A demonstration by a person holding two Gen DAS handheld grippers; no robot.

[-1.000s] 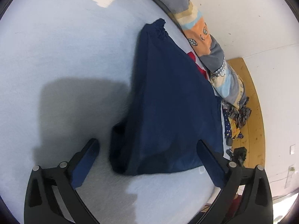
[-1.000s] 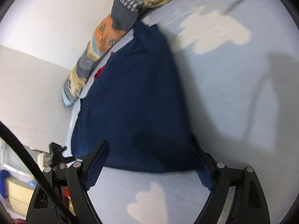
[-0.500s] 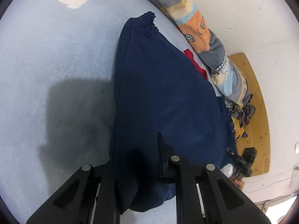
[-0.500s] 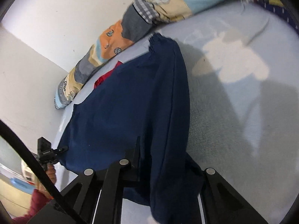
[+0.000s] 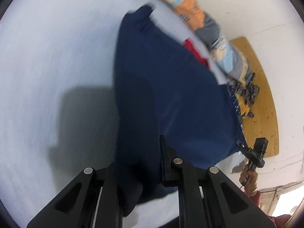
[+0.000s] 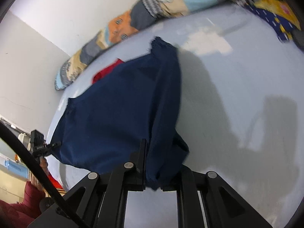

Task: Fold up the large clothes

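Pinching both near corners of the large navy-blue cloth garment (image 5: 171,98) in nearly shut jaws, left gripper (image 5: 140,172) and right gripper (image 6: 157,171), lifting that edge off the pale-blue bed sheet (image 6: 247,87), seemingly for folding over.

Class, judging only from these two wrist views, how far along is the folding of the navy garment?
Done: both near corners are gripped. The left gripper and right gripper are each shut on the navy garment. In hand: its near edge hangs raised off the pale blue bedsheet. Left: no finished fold shows; the far part lies spread flat.
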